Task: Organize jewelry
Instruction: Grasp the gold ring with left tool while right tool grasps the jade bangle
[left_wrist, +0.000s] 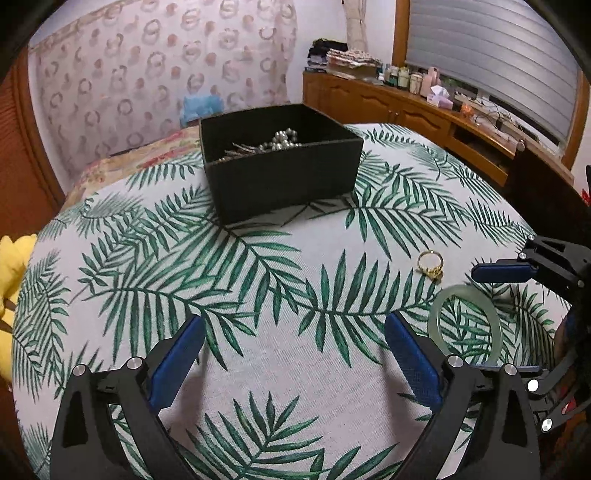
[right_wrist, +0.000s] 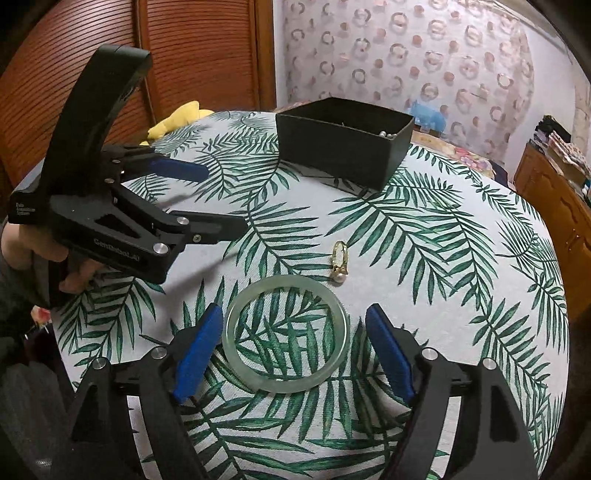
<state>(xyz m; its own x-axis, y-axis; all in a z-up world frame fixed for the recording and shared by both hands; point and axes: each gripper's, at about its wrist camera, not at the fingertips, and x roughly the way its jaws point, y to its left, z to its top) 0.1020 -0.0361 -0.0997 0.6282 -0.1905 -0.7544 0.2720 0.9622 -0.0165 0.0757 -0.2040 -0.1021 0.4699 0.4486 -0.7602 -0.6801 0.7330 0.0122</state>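
The right gripper (right_wrist: 291, 347) hangs with its jaws spread wide on either side of a pale green bangle (right_wrist: 287, 334), which lies flat on the leaf-print tablecloth (right_wrist: 424, 258) and touches neither pad. A gold ring (right_wrist: 339, 263) (pearl-tipped) lies just beyond it. The left gripper (left_wrist: 295, 354) is likewise released, holding nothing. The black box (left_wrist: 280, 166) holds beads.
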